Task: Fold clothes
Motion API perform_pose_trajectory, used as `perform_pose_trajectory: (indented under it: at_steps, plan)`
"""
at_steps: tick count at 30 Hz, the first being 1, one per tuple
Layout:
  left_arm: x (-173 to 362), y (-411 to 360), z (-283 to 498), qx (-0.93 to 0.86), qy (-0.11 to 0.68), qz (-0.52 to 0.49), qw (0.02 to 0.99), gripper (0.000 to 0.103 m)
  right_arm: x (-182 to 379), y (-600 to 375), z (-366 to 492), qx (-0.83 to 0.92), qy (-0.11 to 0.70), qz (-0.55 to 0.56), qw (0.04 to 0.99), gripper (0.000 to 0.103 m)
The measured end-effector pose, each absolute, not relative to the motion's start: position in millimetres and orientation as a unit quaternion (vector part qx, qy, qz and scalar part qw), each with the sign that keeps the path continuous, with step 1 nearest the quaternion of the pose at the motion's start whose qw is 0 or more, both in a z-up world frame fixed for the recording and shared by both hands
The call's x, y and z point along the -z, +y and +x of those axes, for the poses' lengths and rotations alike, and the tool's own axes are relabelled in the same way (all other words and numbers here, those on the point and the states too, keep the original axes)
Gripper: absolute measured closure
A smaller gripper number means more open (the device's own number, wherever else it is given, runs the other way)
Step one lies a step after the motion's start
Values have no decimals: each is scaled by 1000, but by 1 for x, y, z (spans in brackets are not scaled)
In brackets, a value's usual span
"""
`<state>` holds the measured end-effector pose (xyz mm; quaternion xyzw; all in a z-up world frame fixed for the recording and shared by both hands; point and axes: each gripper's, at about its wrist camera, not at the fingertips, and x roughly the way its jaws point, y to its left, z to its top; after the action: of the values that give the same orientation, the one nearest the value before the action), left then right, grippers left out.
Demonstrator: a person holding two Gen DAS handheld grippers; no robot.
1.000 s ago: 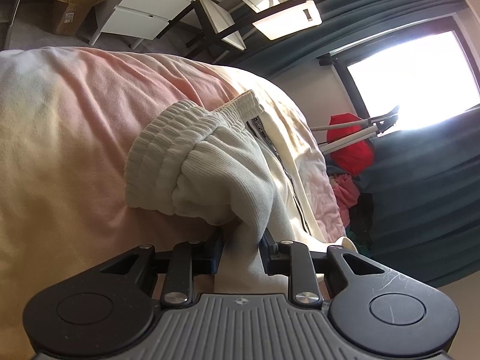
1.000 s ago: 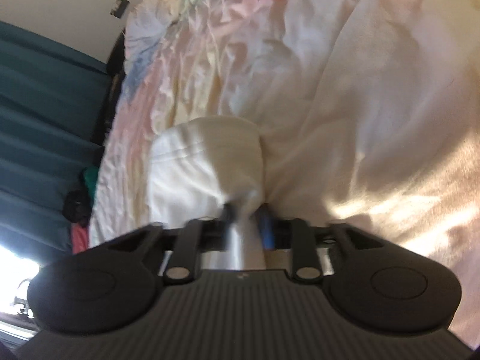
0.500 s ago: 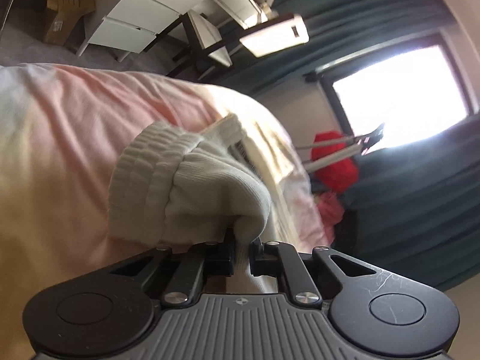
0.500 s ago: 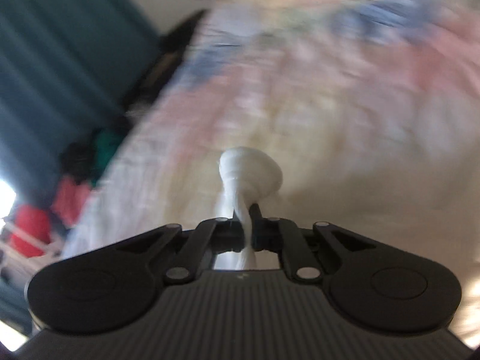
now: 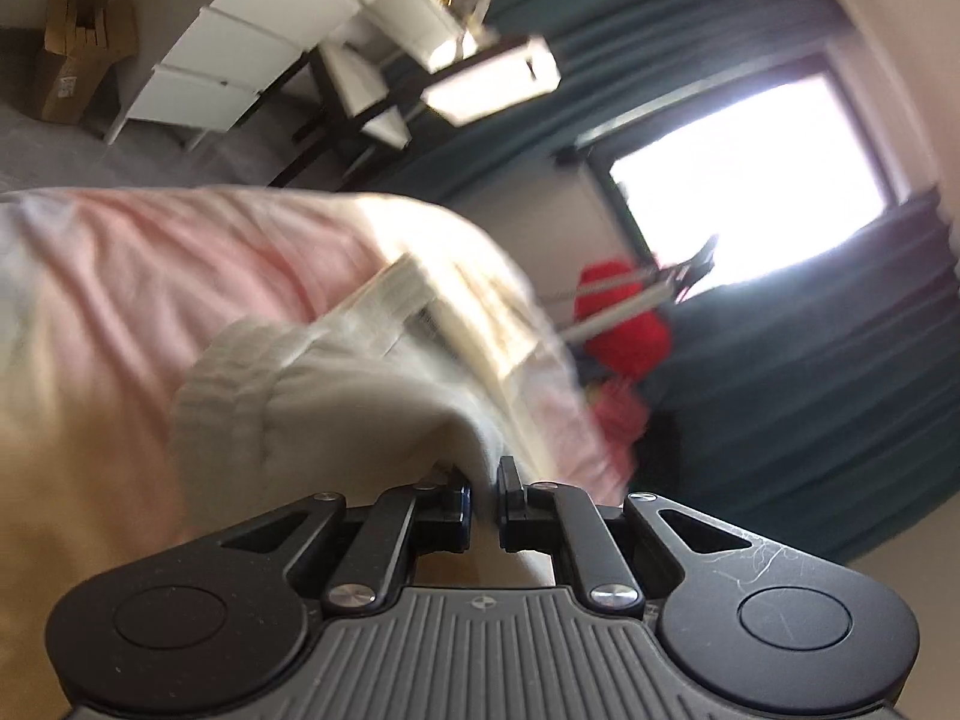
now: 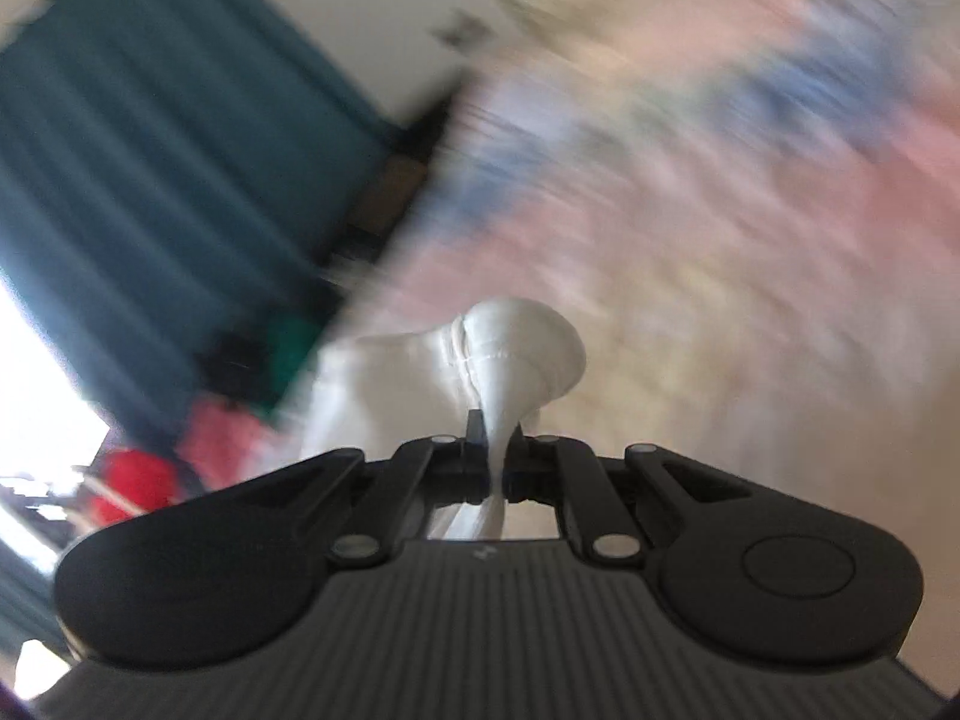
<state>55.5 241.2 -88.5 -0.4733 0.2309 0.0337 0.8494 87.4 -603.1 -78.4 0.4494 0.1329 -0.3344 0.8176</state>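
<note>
Both pairs of fingers pinch the white ribbed garment [image 5: 336, 396]: the left gripper [image 5: 483, 495] nips a fold by its elastic cuff, the right gripper [image 6: 493, 459] a bunched end, above the pastel bed [image 5: 150, 276]; teal curtains [image 6: 150, 150] beyond.

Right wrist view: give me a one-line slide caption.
Right gripper pinches a bunched white garment above the blurred pastel bedspread.

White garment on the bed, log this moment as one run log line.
phase: mid-fold carry | left claw: shut on white garment | right claw: shut on white garment | surface: pastel bedspread | views: motion-blurred
</note>
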Motion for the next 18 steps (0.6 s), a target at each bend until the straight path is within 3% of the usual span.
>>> perform_pose_trajectory:
  at_steps: [3, 5, 9, 10, 12, 13, 14, 16, 18]
  plan:
    - [93, 229, 53, -46, 267, -437, 858, 95, 147, -615, 53, 369, 177, 493, 768, 96]
    - [90, 219, 55, -59, 278, -403, 870, 94, 164, -615, 43, 366, 170, 499, 767, 95]
    - [90, 208, 52, -70, 282, -376, 880, 93, 147, -615, 56, 376, 195, 469, 775, 91]
    - [91, 207, 51, -69, 282, -378, 879, 93, 139, -611, 61, 382, 208, 456, 777, 85]
    - [91, 207, 47, -64, 280, -389, 875, 92, 123, -599, 67, 389, 220, 428, 786, 59]
    - [91, 209, 49, -60, 280, -394, 873, 89, 114, -589, 68, 391, 218, 412, 794, 39]
    - [90, 211, 50, -58, 281, -397, 872, 85, 106, -579, 69, 392, 217, 396, 802, 30]
    - [89, 211, 45, -53, 284, -402, 869, 82, 86, -561, 71, 398, 211, 360, 817, 29]
    - [89, 208, 39, -50, 295, -397, 868, 68, 61, -538, 74, 402, 198, 328, 832, 29]
